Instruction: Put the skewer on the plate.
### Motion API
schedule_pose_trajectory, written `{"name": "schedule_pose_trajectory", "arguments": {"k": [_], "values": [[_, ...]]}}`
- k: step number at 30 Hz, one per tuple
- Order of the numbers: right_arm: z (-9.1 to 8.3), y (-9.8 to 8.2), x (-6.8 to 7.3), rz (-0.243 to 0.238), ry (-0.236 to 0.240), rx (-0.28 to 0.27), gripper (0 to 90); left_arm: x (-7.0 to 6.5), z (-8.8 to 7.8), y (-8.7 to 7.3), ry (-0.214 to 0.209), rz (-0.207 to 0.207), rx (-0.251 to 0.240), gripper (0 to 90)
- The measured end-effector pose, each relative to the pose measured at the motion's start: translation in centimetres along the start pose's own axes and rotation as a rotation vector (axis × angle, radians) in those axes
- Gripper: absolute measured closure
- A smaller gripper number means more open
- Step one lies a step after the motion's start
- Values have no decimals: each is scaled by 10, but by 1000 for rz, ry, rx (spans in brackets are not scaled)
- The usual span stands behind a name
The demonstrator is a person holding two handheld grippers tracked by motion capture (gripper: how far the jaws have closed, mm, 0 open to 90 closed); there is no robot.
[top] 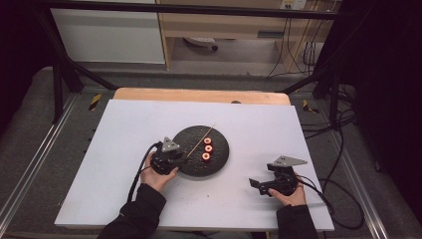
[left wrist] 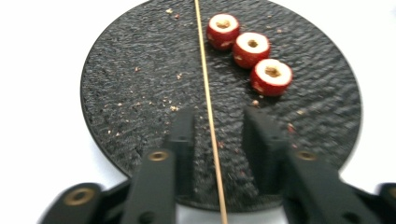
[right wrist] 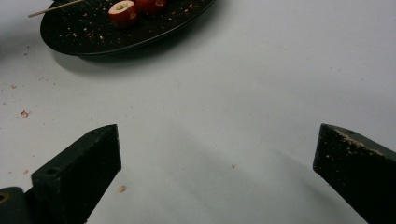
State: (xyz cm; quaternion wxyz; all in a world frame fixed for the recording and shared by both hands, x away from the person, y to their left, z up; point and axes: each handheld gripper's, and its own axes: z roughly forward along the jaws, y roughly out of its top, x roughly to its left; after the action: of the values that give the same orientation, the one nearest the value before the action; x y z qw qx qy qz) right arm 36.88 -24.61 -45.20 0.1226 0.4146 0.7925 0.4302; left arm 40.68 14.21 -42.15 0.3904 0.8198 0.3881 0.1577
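Three red cored fruit pieces [left wrist: 251, 50] on round black textured plate [left wrist: 121, 93]; thin wooden skewer [left wrist: 208, 102] between parted left gripper [left wrist: 219, 123], untouched; right gripper [right wrist: 217, 149] wide apart, empty.

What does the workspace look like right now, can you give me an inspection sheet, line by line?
Surface: white table top, with small crumbs scattered in front of the right gripper.
Job's things: black round plate with a thin wooden skewer lying across it and three red cored fruit pieces in a row beside the skewer; crumbs on the plate.
Clutter: nothing seen beyond the crumbs.
Grippers: left gripper over the plate's near edge, jaws apart on either side of the skewer, not pressing it; right gripper wide open over bare table, holding nothing.
Cables: black cable trailing from the left gripper; more cables on the floor at right.
Surroundings: wooden cabinet behind the table.
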Motion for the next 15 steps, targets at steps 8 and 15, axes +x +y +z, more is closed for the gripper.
{"name": "schedule_pose_trajectory", "arguments": {"k": [8, 15], "values": [[0, 0, 0, 4, 2, 1, 21, 8, -20, -6, -54, 66, 29, 391], [0, 0, 0, 4, 0, 2, 16, 18, -35, -19, -62, 85, 56, 214]]}}
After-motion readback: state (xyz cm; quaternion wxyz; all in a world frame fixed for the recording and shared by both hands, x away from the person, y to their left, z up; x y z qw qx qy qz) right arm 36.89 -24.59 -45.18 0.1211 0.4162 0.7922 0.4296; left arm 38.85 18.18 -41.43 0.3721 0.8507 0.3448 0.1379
